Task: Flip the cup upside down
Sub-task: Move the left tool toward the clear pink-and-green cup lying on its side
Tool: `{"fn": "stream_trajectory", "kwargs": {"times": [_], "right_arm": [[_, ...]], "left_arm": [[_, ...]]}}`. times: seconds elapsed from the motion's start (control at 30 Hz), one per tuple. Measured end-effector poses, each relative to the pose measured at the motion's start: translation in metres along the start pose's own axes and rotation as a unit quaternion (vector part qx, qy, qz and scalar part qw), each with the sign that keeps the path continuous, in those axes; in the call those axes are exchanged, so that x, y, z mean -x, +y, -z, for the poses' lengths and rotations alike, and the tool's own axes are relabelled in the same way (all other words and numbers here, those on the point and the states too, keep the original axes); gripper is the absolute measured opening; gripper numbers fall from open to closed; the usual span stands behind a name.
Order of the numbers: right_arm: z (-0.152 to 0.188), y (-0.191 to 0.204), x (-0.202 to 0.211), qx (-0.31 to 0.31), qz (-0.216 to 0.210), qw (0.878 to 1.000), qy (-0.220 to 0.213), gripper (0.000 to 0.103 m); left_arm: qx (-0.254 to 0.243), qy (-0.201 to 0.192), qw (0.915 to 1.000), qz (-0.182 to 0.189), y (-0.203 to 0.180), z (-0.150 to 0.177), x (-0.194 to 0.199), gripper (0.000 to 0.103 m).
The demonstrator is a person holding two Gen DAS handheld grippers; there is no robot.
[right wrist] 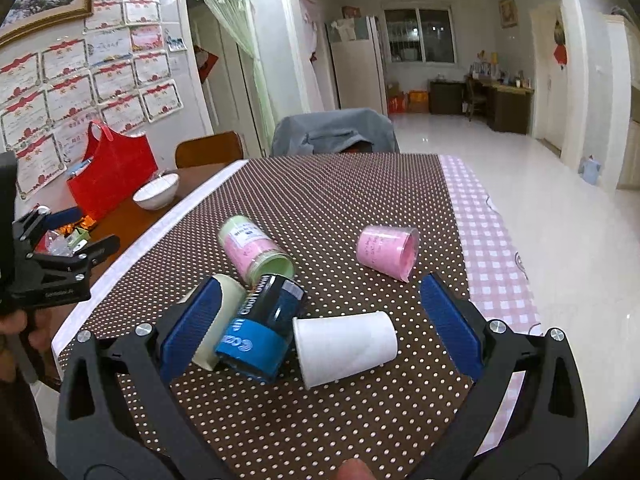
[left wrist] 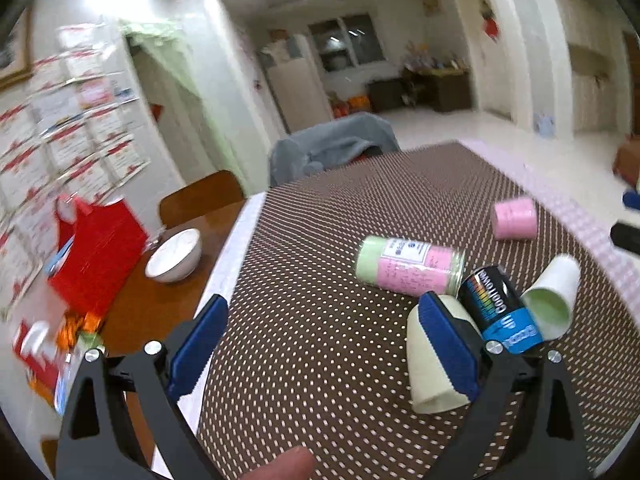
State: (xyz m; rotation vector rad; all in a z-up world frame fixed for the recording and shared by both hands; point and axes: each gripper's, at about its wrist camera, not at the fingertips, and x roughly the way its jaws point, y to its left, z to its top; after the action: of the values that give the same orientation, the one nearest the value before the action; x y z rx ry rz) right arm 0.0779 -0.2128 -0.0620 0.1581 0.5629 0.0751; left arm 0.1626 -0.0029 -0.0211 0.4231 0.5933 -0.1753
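Several cups lie on the dotted brown table mat (right wrist: 340, 200). A white paper cup (right wrist: 346, 346) lies on its side between my right gripper's open fingers (right wrist: 320, 326); it also shows in the left wrist view (left wrist: 554, 296). A black and blue cup (right wrist: 260, 332) and a cream cup (right wrist: 218, 320) lie to its left, a green and pink cup (right wrist: 252, 250) and a pink cup (right wrist: 388, 250) beyond. My left gripper (left wrist: 324, 344) is open and empty, its right finger in front of the cream cup (left wrist: 428, 368). The left gripper also shows at the left edge of the right wrist view (right wrist: 52, 264).
A white bowl (right wrist: 156, 190) and a red bag (right wrist: 112, 168) stand on the wooden table to the left. A chair with a grey cloth (right wrist: 332, 134) stands at the far end. A pink checked cloth (right wrist: 488, 240) covers the table's right side.
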Motion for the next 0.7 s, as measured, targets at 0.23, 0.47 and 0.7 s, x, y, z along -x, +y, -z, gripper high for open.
{"fn": "stream_trajectory", "kwargs": {"times": [0.23,0.47,0.7], "right_arm": [[-0.009,-0.023,-0.033,-0.019,0.012,0.999,0.036,0.097],[-0.016,-0.044,-0.052,-0.038,0.026,0.997,0.055,0.097],[-0.02,-0.059,-0.064,-0.045,0.015,0.997,0.06,0.097]], "left_arm": [[-0.091,0.045,0.9929,0.062,-0.013,-0.02,-0.065,0.094],[-0.09,0.097,0.9831,0.126,-0.027,-0.035,-0.107,0.094],[0.036,0.181,0.9717,0.147,-0.027,-0.041,-0.137,0.094]]}}
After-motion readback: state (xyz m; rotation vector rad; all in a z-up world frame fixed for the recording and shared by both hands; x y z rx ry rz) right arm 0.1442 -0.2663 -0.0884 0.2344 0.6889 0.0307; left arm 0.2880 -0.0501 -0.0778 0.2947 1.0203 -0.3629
